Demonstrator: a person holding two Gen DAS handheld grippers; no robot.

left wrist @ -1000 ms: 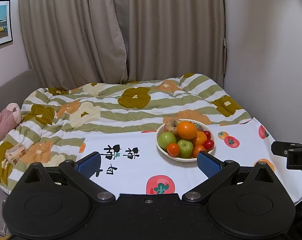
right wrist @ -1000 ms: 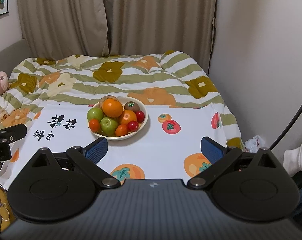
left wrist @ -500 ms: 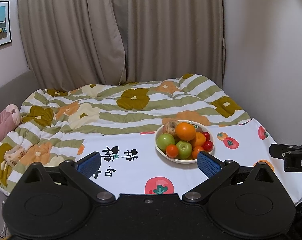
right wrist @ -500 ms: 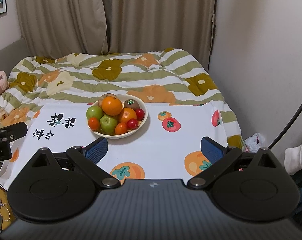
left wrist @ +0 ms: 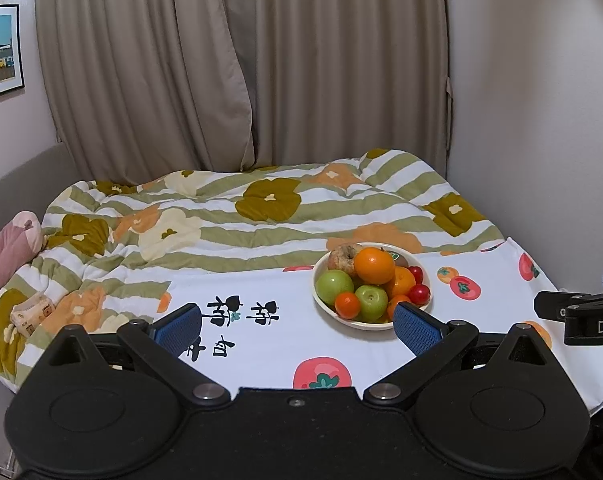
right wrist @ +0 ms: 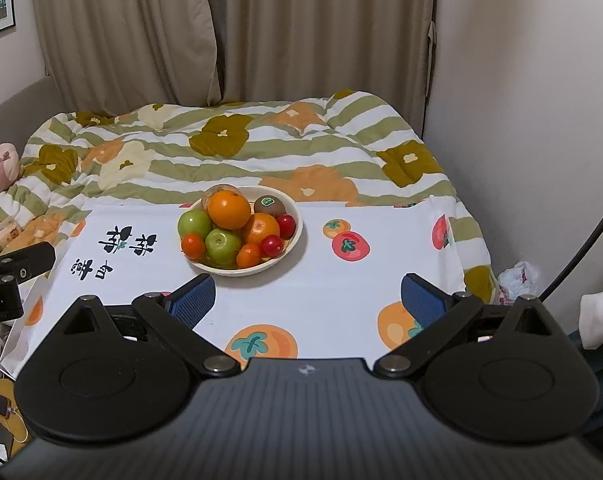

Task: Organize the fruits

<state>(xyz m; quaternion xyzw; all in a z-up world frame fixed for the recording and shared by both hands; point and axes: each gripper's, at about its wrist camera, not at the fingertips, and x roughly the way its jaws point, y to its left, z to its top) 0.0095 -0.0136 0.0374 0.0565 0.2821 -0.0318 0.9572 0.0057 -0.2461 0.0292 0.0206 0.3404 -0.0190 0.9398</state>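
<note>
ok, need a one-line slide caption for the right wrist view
Open right gripper held short of a cream bowl piled with fruit, on a white printed cloth over a floral quilt.

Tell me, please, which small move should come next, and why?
Probably move the right gripper forward and down toward the big orange. It lies on top of the pile in the bowl, so nothing covers it. Both grippers are open, hold nothing, and hang short of the bowl; the left gripper could wait.
</note>
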